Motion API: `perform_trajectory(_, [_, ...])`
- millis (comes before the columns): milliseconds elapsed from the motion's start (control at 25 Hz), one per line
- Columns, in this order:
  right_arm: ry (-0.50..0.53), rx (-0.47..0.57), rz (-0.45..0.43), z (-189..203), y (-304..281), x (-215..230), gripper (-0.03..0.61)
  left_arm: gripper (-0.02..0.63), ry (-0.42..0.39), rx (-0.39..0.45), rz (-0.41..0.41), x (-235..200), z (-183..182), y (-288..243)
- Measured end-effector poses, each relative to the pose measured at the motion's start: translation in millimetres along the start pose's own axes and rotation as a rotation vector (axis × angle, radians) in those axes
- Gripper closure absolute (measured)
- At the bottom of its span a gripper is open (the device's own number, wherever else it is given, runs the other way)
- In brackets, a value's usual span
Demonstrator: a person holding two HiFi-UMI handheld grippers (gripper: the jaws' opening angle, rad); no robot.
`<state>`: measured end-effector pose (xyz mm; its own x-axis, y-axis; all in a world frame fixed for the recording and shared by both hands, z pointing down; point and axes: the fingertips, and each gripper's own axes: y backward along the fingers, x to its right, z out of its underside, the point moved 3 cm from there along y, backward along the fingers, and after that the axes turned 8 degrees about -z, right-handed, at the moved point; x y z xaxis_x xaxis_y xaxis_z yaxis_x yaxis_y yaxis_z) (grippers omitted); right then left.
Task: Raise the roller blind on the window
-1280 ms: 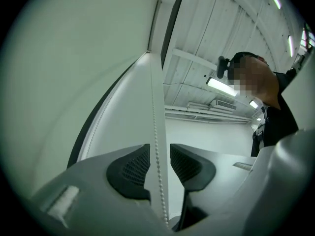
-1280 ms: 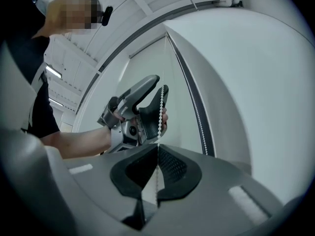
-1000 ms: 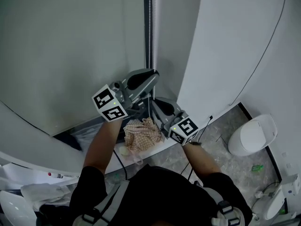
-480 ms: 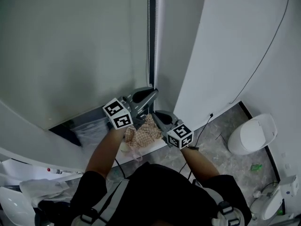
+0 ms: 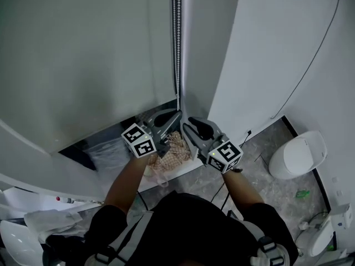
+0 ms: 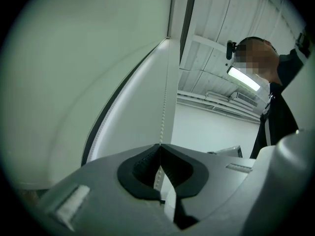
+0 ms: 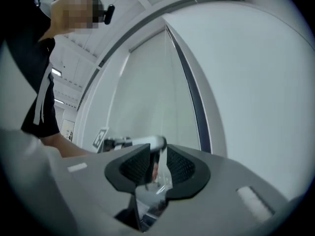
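The pale roller blind (image 5: 83, 54) hangs over the window at the left, with its white bead chain (image 5: 177, 37) running down its right edge. My left gripper (image 5: 178, 113) is shut on the chain low down, near the sill. In the left gripper view the chain (image 6: 164, 102) runs straight up from the closed left gripper (image 6: 160, 145). My right gripper (image 5: 187, 125) is just right of the left one. Its jaws have just been opening, and in the right gripper view the right gripper (image 7: 157, 154) grips nothing. Past its tips I see the left gripper (image 7: 135, 141).
A checked cloth (image 5: 171, 151) lies on the white sill (image 5: 183, 173) under both grippers. A white wall panel (image 5: 266, 54) stands at the right with a thin black cable (image 5: 310, 65) on it. A white rounded bin (image 5: 297, 158) sits on the grey floor.
The left gripper has come down along the chain toward the sill, still closed on it. The right gripper has let go of the chain, and its jaws now stand apart beside the left one.
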<state>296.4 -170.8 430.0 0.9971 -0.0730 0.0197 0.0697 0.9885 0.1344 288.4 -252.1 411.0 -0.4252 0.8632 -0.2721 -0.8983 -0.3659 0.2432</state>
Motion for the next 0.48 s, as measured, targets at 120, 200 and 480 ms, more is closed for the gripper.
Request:
perform_trajectory(120, [0.075,0.106,-0.005,-58.7,-9.3,1.1,0.469,0.607,0.008,0.013,-0.001,2.6,-1.2,1.5])
perform_trajectory(200, [0.108,0.147,-0.012,-88.6,-19.6,3.9,0.469,0.607,0.006,0.013,0.001,3.6,-0.5,2.1])
perform_trajectory(480, [0.148,0.216,-0.035,-154.3,-60.7,11.9,0.471,0.607,0.008,0.023,0.003,6.3,-0.1,5.9])
